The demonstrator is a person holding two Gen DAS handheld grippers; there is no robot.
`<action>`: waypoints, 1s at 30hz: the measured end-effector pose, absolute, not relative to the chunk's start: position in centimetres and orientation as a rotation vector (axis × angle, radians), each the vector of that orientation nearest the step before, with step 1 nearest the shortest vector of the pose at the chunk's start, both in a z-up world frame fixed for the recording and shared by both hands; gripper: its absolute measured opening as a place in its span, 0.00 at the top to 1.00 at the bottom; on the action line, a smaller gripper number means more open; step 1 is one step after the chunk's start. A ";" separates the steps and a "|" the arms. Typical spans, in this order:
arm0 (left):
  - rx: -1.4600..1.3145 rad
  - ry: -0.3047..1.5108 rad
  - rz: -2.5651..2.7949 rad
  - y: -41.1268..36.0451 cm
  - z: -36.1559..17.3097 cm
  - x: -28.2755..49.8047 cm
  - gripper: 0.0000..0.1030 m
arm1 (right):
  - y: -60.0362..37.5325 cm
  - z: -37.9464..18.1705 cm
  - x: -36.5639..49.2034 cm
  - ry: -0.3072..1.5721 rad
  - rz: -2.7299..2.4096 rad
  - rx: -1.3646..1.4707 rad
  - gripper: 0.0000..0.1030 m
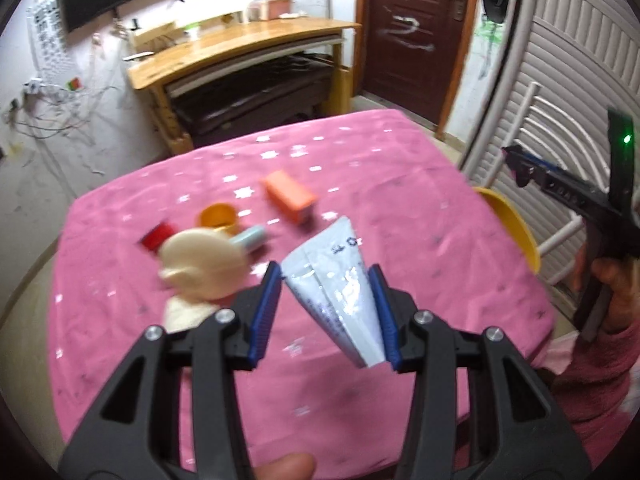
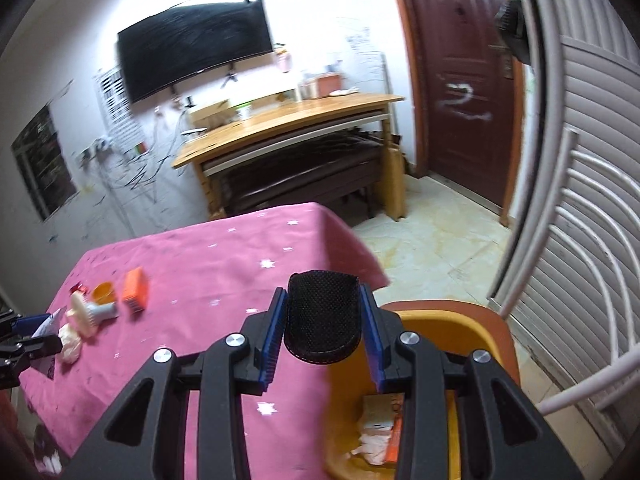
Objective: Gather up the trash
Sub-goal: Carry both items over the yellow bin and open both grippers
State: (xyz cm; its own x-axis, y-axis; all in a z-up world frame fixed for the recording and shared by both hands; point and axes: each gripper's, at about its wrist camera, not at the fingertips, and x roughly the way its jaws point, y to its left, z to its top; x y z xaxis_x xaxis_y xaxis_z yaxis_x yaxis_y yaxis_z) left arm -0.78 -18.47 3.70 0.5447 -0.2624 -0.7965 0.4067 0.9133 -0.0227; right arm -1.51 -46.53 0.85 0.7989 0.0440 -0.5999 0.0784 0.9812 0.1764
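Right gripper (image 2: 323, 322) clamped on a black mesh pad (image 2: 322, 318), held at the table edge just above a yellow bin (image 2: 460, 324). Bin holds crumpled paper (image 2: 374, 446) and an orange wrapper (image 2: 394, 440); the rest is hidden behind the gripper frame. Left gripper (image 1: 325, 312) pinches a white tube (image 1: 340, 292) above the pink tablecloth (image 1: 400, 200). On the cloth beyond: orange box (image 1: 289, 195), orange cup (image 1: 218, 218), red cap (image 1: 158, 236), cream round brush (image 1: 202, 266) — all blurred.
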 end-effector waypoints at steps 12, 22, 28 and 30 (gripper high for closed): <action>0.162 0.942 -0.569 -27.8 4.8 1.8 0.59 | -51.3 -2.4 -1.1 0.722 -0.132 0.241 0.71; 0.150 1.010 -0.670 -35.6 3.3 3.5 0.59 | -54.1 -4.6 -0.7 0.784 -0.149 0.323 0.59; 0.118 1.062 -0.717 -38.5 1.3 4.5 0.59 | -56.1 -4.8 -1.4 0.767 -0.190 0.373 0.53; 0.098 1.081 -0.730 -39.4 0.5 5.0 0.59 | -57.2 -4.8 -2.0 0.751 -0.225 0.396 0.50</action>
State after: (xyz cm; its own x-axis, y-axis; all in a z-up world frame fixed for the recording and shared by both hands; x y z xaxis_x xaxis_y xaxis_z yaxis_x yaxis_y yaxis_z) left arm 5.02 -39.36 0.47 0.2639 -0.4929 -0.8291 0.5848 0.7653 -0.2689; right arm -1.95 -57.19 -4.83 0.7120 -0.0578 -0.6998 0.3363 0.9029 0.2677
